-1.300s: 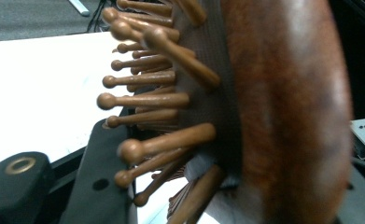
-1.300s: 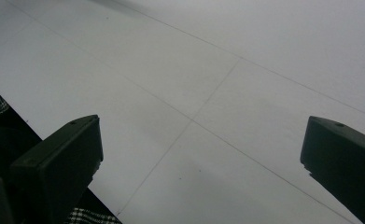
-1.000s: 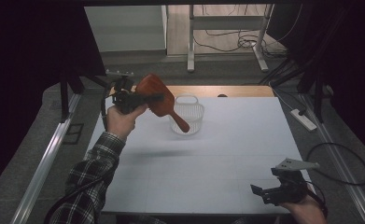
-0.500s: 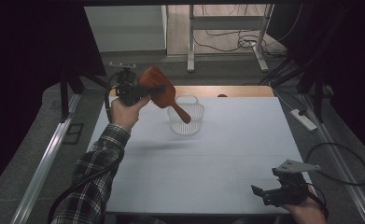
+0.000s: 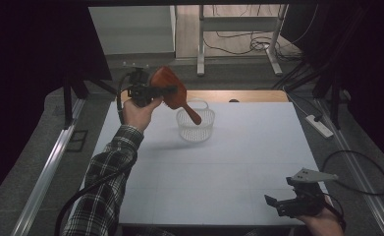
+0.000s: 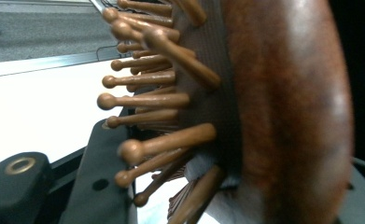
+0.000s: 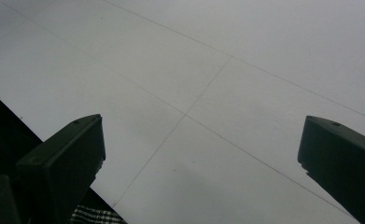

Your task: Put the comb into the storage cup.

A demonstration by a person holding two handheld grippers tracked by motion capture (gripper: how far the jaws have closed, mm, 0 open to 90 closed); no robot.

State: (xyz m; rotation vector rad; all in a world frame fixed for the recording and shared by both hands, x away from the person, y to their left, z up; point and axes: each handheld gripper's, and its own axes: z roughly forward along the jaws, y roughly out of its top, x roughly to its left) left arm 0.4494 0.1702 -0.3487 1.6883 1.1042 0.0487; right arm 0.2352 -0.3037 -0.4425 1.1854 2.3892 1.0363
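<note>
Left gripper [image 5: 166, 90] clamps wooden hairbrush [image 5: 172, 92] above basket [image 5: 195, 125] — right gripper [image 5: 278, 202] wide open, empty.

No readable text or labels

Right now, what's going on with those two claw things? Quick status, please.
Left gripper shut on wooden hairbrush, held up beside white basket. Right gripper open, empty, low at near edge of table. Nothing in the way.

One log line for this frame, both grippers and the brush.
left gripper: shut on hairbrush, raised beside basket | right gripper: open, idle over table
</note>
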